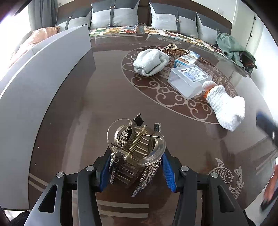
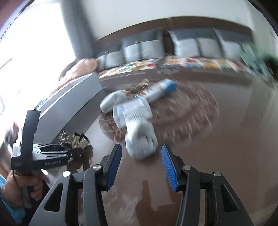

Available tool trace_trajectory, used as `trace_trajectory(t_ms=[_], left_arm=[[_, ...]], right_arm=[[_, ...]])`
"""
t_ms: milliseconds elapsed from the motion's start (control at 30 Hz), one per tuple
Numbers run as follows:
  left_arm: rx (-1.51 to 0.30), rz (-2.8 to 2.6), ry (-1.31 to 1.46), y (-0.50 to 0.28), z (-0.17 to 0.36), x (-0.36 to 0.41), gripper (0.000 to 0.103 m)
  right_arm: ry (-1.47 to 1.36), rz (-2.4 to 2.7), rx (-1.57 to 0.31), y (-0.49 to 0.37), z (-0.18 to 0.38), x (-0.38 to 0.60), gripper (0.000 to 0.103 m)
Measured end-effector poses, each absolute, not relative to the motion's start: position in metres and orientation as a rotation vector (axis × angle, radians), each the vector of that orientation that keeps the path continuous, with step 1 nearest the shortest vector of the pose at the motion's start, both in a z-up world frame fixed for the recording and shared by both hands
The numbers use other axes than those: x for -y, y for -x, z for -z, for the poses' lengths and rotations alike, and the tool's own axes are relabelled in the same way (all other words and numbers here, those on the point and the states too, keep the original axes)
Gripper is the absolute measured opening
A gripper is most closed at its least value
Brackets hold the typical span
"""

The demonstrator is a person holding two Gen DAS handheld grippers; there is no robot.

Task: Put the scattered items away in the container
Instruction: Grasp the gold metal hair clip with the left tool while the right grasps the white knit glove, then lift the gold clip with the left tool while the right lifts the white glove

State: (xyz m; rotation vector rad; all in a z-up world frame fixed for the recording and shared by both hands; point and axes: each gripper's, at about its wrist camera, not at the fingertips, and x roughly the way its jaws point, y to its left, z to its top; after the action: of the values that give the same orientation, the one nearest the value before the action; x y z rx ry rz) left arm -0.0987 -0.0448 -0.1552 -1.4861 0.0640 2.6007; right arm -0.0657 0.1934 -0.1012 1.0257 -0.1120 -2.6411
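Observation:
My left gripper (image 1: 136,171) is shut on a clear, rhinestone-studded hair claw clip (image 1: 135,147), held above the brown table (image 1: 86,113). It also shows in the right wrist view (image 2: 76,153) at the left, still holding the clip (image 2: 78,139). My right gripper (image 2: 140,165) is open and empty, just short of a white knitted sock (image 2: 140,139). That sock (image 1: 225,106) lies at the right in the left wrist view. A clear plastic box (image 1: 189,80), a blue-and-white carton (image 1: 186,60), a pale rolled cloth (image 1: 150,61) and a woven basket (image 1: 173,49) sit in the table's middle.
A grey panel (image 1: 43,73) stands along the table's left side. A sofa with grey cushions (image 1: 114,15) runs behind the table, with a green cloth (image 1: 232,47) at its right end. The right wrist view is motion-blurred.

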Motion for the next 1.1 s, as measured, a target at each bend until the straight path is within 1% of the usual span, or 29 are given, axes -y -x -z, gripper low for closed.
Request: trace_trajectory(t_ms=[100, 167, 300, 367, 400, 433, 533, 700, 833, 867, 933, 1033, 1100], left_arm=[[-0.072, -2.606, 1.482, 0.100, 0.155, 0.044, 0.052], [-0.071, -2.610, 1.480, 0.100, 0.155, 0.045, 0.052], [-0.084, -2.615, 1.474, 0.100, 0.155, 0.044, 0.052], [-0.092, -2.617, 1.471, 0.100, 0.155, 0.044, 0.052], [-0.096, -2.618, 1.470, 0.100, 0.155, 0.044, 0.052], [-0.097, -2.619, 1.470, 0.100, 0.155, 0.044, 0.052], [-0.097, -2.616, 1.472, 0.100, 0.155, 0.044, 0.052], [-0.047, -2.569, 1.516, 0.095, 0.153, 0.045, 0.052], [0.026, -2.549, 1.561, 0.078, 0.151, 0.046, 0.052], [0.020, -2.555, 1.566, 0.073, 0.151, 0.044, 0.052], [-0.006, -2.571, 1.573, 0.065, 0.152, 0.039, 0.052], [-0.099, -2.600, 1.565, 0.060, 0.154, 0.030, 0.054], [-0.096, -2.609, 1.554, 0.060, 0.154, 0.030, 0.054]], right_arm=[[-1.058, 2.577, -0.094, 0.098, 0.101, -0.178, 0.049], [-1.095, 2.558, -0.179, 0.113, 0.107, -0.170, 0.049], [-1.230, 2.473, -0.235, 0.136, 0.133, -0.154, 0.049], [-1.266, 2.460, -0.221, 0.140, 0.139, -0.149, 0.049], [-1.264, 2.472, -0.214, 0.138, 0.138, -0.149, 0.045], [-1.266, 2.478, -0.207, 0.136, 0.138, -0.149, 0.030], [-1.257, 2.484, -0.216, 0.121, 0.136, -0.146, 0.027], [-1.249, 2.485, -0.172, 0.076, 0.132, -0.152, 0.027], [-1.222, 2.526, -0.148, 0.040, 0.132, -0.150, 0.027], [-1.224, 2.534, -0.138, 0.036, 0.134, -0.148, 0.027], [-1.219, 2.557, -0.121, 0.028, 0.139, -0.144, 0.030], [-1.204, 2.609, -0.080, 0.026, 0.143, -0.143, 0.034], [-1.218, 2.613, -0.060, 0.028, 0.145, -0.143, 0.041]])
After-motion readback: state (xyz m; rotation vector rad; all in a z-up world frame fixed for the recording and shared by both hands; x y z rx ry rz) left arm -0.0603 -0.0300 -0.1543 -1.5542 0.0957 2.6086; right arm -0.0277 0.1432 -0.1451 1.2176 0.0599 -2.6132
